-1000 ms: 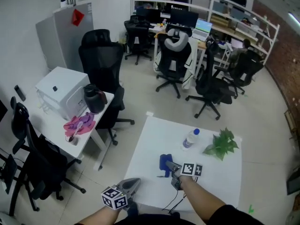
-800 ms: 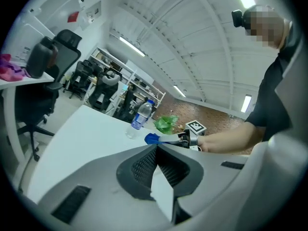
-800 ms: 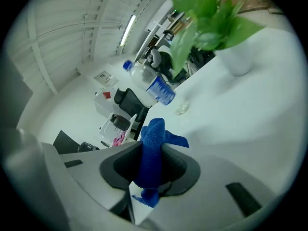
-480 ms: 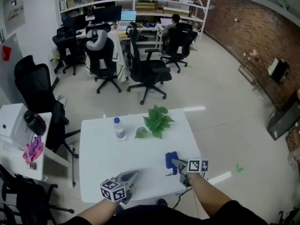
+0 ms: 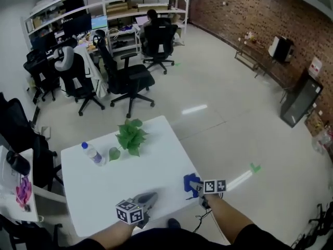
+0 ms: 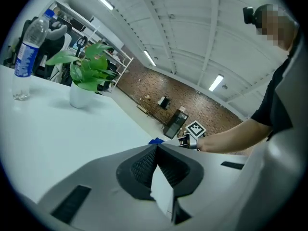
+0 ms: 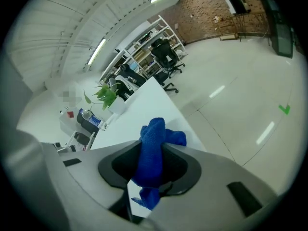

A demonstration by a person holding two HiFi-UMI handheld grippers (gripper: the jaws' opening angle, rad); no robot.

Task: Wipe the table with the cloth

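Fuzzy blue terry cloth (image 7: 153, 148), smooth matt white table (image 5: 140, 175), clear plastic bottle (image 5: 92, 154), glossy floor (image 5: 223, 108)

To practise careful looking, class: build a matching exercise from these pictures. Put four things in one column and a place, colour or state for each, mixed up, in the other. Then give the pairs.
1 blue cloth
2 water bottle
3 potted plant
4 left gripper

A stands upright, blue cap
B jaws together, nothing between them
C between the jaws of the right gripper
D green leaves, far side of the table

Pairs: 1-C, 2-A, 3-D, 4-B.

The right gripper's jaws are opening, with the cloth between them.
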